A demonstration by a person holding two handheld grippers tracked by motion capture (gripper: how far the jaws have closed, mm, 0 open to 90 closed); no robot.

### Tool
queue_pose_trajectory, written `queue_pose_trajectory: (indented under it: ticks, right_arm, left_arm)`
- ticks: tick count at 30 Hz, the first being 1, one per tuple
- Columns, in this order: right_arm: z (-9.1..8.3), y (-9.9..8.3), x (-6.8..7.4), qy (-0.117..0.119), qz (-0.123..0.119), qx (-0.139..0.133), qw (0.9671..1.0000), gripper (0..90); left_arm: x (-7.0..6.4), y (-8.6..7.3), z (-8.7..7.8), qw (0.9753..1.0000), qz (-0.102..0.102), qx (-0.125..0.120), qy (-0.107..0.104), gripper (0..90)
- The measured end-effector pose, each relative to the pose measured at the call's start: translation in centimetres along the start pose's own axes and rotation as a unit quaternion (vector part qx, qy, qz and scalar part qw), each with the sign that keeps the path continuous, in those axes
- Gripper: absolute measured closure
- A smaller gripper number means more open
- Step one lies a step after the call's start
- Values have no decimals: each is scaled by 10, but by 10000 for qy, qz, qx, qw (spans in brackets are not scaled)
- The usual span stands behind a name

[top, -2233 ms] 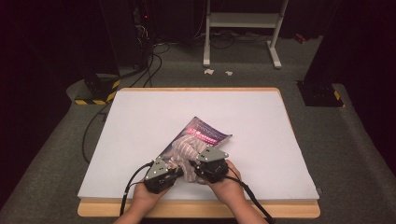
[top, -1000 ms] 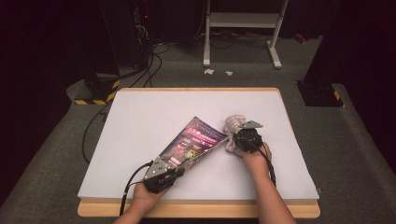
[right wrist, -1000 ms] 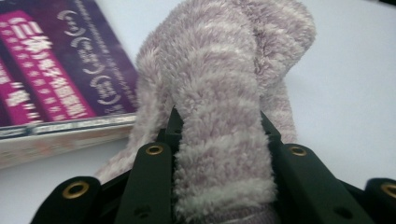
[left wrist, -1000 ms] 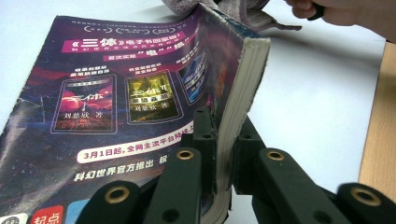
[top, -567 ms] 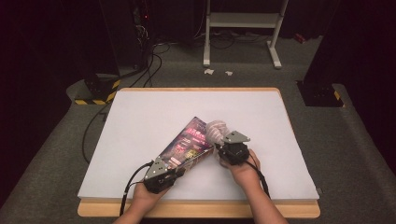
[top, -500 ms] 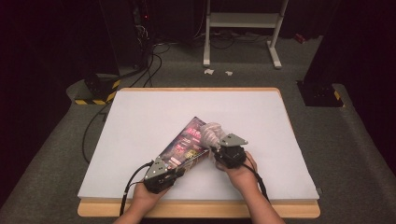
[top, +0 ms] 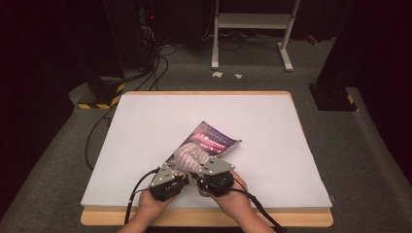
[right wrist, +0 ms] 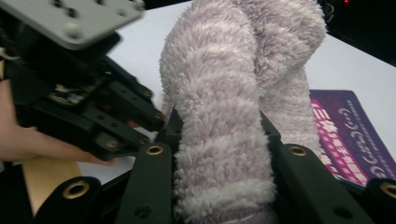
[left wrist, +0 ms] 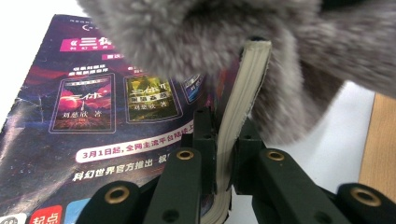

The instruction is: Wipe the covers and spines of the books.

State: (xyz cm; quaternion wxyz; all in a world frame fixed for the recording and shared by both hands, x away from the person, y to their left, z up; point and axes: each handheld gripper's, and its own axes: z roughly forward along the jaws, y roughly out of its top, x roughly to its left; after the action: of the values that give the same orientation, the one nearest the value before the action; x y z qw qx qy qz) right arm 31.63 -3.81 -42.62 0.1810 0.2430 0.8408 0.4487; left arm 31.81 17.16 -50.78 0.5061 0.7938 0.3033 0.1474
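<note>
A purple-covered book (top: 214,140) lies slanted on the white table top (top: 141,126). My left gripper (top: 179,173) is shut on the book's near corner; in the left gripper view its jaws (left wrist: 226,135) pinch the curled-up pages (left wrist: 243,98) beside the printed cover (left wrist: 93,116). A fluffy lilac-grey sock (top: 189,156) rests on the book's near end. My right gripper (top: 200,173) is shut on the sock (right wrist: 224,116), right beside the left gripper (right wrist: 93,107). The sock (left wrist: 210,37) hangs over the pinched pages and hides the book's far part there.
The table's wooden front edge (top: 204,219) lies just under the person's hands. White surface lies bare to the left, right and behind the book. Beyond the table are floor cables (top: 155,63), a black-and-yellow striped block (top: 99,97) and a metal stand (top: 252,29).
The right gripper has carried the sock from the book's far right end back toward the near side, until it sits next to the left gripper. The left gripper has stayed put.
</note>
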Motion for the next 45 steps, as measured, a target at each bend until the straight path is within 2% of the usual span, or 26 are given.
queue_pose_trajectory:
  ticks: [3, 5, 7, 16, 25, 32, 37, 41, 45]
  right_arm:
    - [0, 1, 5, 26, -62, -16, 10000, 683]
    - [0, 1, 2, 10, -40, -10, 10000, 683]
    - [1, -1, -2, -154, -33, 39, 9999, 683]
    - [11, -17, -41, -552, 351, 266, 9975, 684]
    - [13, -29, -79, -1083, 557, 547, 9911, 683]
    - [16, -42, -113, -1534, 809, 811, 9815, 684]
    - [19, -53, -140, -1866, 1034, 1003, 9718, 684]
    - [21, -60, -156, -2036, 1231, 1103, 9650, 684]
    - [23, -63, -169, -2171, 1320, 1188, 9599, 684]
  left_arm:
    - [0, 0, 0, 10000, 6, 5, 4, 831]
    - [0, 0, 0, 10000, -3, 1, -1, 831]
    - [0, 0, 0, 10000, 2, -2, 5, 831]
    - [0, 0, 0, 10000, -34, 0, -6, 831]
    - [0, 0, 0, 10000, -52, -4, -10, 831]
    - [0, 0, 1, 10000, -13, 21, -9, 831]
    - [-1, 0, 1, 10000, 18, 37, 2, 831]
    - [-1, 0, 1, 10000, 37, 39, 7, 831]
    - [-1, 0, 1, 10000, 28, 33, 6, 831]
